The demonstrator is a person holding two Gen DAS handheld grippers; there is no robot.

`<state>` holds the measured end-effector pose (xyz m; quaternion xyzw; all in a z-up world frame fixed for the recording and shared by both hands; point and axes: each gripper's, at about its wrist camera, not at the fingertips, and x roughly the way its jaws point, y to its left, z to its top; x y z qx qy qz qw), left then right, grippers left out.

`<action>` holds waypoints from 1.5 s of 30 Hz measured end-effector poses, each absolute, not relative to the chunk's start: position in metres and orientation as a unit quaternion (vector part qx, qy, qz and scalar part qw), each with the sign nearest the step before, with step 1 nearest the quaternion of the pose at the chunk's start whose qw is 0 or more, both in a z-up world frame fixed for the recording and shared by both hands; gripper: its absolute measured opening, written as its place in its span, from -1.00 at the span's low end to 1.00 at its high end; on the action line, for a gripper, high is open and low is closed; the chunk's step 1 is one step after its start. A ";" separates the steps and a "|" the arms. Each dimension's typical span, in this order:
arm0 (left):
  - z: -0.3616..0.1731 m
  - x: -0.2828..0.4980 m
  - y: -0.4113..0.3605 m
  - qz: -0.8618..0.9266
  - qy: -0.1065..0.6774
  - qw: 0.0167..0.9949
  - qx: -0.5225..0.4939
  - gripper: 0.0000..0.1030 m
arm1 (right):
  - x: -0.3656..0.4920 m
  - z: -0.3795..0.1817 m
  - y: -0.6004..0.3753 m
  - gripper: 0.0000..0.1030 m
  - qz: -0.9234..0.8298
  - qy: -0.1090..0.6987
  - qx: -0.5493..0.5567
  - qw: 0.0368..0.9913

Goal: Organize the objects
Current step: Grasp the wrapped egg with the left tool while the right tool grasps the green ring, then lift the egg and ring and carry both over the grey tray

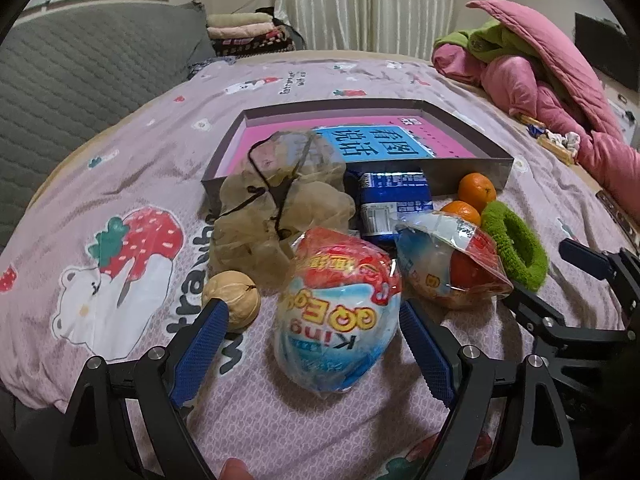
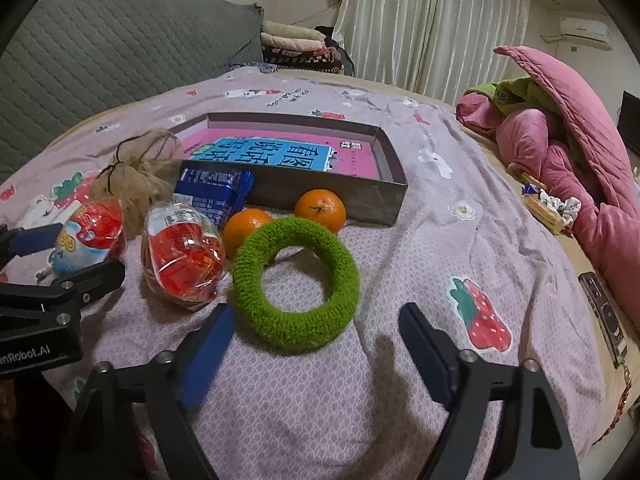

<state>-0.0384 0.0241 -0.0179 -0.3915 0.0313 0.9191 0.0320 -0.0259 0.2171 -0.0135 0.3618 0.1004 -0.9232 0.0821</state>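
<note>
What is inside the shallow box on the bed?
The box holds a pink book with a blue title panel, lying flat. A mesh bag covers its near corner; anything beneath the book is hidden.

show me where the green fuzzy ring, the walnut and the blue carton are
green fuzzy ring (image 2: 294, 330): right wrist view, near side of its band.
walnut (image 1: 236, 296): left wrist view, middle of the shell.
blue carton (image 1: 394, 208): left wrist view, its top face.

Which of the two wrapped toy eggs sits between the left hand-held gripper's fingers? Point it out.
The blue-and-white egg with the red top, standing between the left hand-held gripper fingers. The other egg, mostly red inside its wrapper, lies further right beside the green ring.
</note>
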 end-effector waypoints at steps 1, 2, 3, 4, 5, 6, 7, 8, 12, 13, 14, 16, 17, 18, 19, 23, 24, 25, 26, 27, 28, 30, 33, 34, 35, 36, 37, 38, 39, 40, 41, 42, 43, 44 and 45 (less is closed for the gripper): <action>-0.018 -0.039 0.025 0.919 0.035 0.032 -0.391 0.71 | -0.027 -0.014 0.216 0.54 -0.923 0.104 0.362 0.081; -0.018 -0.039 0.027 0.919 0.036 0.033 -0.391 0.71 | -0.028 -0.015 0.215 0.53 -0.922 0.109 0.363 0.082; -0.018 -0.040 0.027 0.919 0.037 0.032 -0.391 0.71 | -0.028 -0.015 0.213 0.52 -0.921 0.112 0.363 0.083; -0.018 -0.040 0.028 0.919 0.039 0.031 -0.390 0.71 | -0.029 -0.016 0.211 0.51 -0.921 0.116 0.362 0.082; -0.018 -0.040 0.028 0.920 0.040 0.030 -0.390 0.71 | -0.030 -0.016 0.210 0.47 -0.921 0.122 0.360 0.082; -0.018 -0.041 0.029 0.920 0.042 0.028 -0.389 0.71 | -0.030 -0.017 0.207 0.44 -0.921 0.128 0.359 0.083; -0.018 -0.042 0.030 0.920 0.045 0.025 -0.388 0.70 | -0.031 -0.018 0.205 0.39 -0.920 0.133 0.358 0.084; -0.018 -0.042 0.031 0.920 0.048 0.023 -0.388 0.70 | -0.032 -0.019 0.203 0.32 -0.919 0.139 0.359 0.085; -0.019 -0.044 0.033 0.920 0.054 0.014 -0.388 0.69 | -0.036 -0.023 0.197 0.08 -0.916 0.156 0.359 0.083; -0.019 -0.043 0.033 0.920 0.056 0.013 -0.388 0.64 | -0.036 -0.023 0.197 0.03 -0.917 0.158 0.358 0.084; -0.019 -0.043 0.034 0.920 0.058 0.011 -0.386 0.63 | -0.036 -0.023 0.196 0.01 -0.917 0.160 0.356 0.085; -0.019 -0.044 0.035 0.920 0.064 0.006 -0.387 0.57 | -0.037 -0.024 0.196 -0.09 -0.916 0.162 0.356 0.087; -0.019 -0.045 0.034 0.921 0.064 0.004 -0.385 0.49 | -0.037 -0.024 0.196 -0.16 -0.917 0.161 0.356 0.087; -0.018 -0.045 0.034 0.921 0.065 0.002 -0.384 0.30 | -0.038 -0.024 0.197 -0.19 -0.917 0.158 0.356 0.089; -0.018 -0.045 0.034 0.921 0.068 -0.002 -0.383 0.18 | -0.038 -0.024 0.198 -0.24 -0.917 0.156 0.355 0.089; -0.018 -0.046 0.034 0.920 0.068 0.005 -0.386 -0.01 | -0.037 -0.023 0.199 -0.30 -0.918 0.154 0.353 0.090; -0.017 -0.045 0.034 0.920 0.067 0.006 -0.387 -0.01 | -0.037 -0.023 0.199 -0.30 -0.919 0.154 0.352 0.089; -0.018 -0.045 0.034 0.919 0.068 0.006 -0.388 -0.01 | -0.037 -0.023 0.199 -0.31 -0.919 0.155 0.351 0.089; -0.018 -0.044 0.034 0.919 0.069 0.005 -0.387 -0.01 | -0.038 -0.023 0.200 -0.31 -0.919 0.156 0.351 0.089; -0.018 -0.044 0.033 0.919 0.070 0.005 -0.387 -0.01 | -0.037 -0.022 0.200 -0.31 -0.919 0.156 0.350 0.089; -0.018 -0.043 0.033 0.920 0.068 0.006 -0.386 -0.01 | -0.037 -0.022 0.200 -0.32 -0.920 0.155 0.349 0.090; -0.017 -0.042 0.032 0.922 0.063 0.008 -0.382 -0.01 | -0.037 -0.022 0.201 -0.32 -0.920 0.154 0.348 0.090; -0.015 -0.041 0.032 0.923 0.059 0.010 -0.379 -0.02 | -0.037 -0.021 0.201 -0.33 -0.922 0.149 0.347 0.091; -0.014 -0.040 0.031 0.925 0.058 0.011 -0.376 -0.02 | -0.037 -0.021 0.202 -0.34 -0.922 0.148 0.346 0.090; -0.013 -0.040 0.031 0.925 0.057 0.012 -0.374 -0.02 | -0.036 -0.021 0.202 -0.36 -0.923 0.147 0.345 0.090; -0.012 -0.039 0.030 0.926 0.056 0.013 -0.372 -0.02 | -0.036 -0.020 0.202 -0.38 -0.924 0.146 0.343 0.090; -0.010 -0.038 0.029 0.928 0.053 0.015 -0.369 -0.02 | -0.035 -0.019 0.202 -0.39 -0.925 0.146 0.340 0.090; -0.008 -0.036 0.029 0.930 0.051 0.017 -0.365 -0.02 | -0.035 -0.018 0.203 -0.40 -0.925 0.145 0.338 0.090; -0.007 -0.035 0.029 0.931 0.051 0.017 -0.362 -0.02 | -0.034 -0.017 0.203 -0.41 -0.927 0.144 0.335 0.090; -0.005 -0.034 0.029 0.932 0.049 0.017 -0.359 -0.02 | -0.034 -0.016 0.203 -0.43 -0.928 0.143 0.333 0.091; -0.004 -0.034 0.028 0.933 0.047 0.018 -0.357 -0.02 | -0.033 -0.015 0.204 -0.47 -0.929 0.143 0.329 0.091; -0.003 -0.033 0.028 0.933 0.045 0.019 -0.356 -0.02 | -0.032 -0.014 0.204 -0.50 -0.930 0.142 0.326 0.091; -0.002 -0.033 0.028 0.934 0.041 0.022 -0.355 -0.02 | -0.031 -0.013 0.205 -0.62 -0.931 0.141 0.324 0.092; -0.001 -0.032 0.027 0.934 0.037 0.024 -0.354 -0.02 | -0.030 -0.012 0.205 -0.65 -0.932 0.140 0.321 0.093; 0.000 -0.032 0.026 0.935 0.034 0.026 -0.353 -0.02 | -0.029 -0.011 0.205 -0.65 -0.933 0.138 0.318 0.093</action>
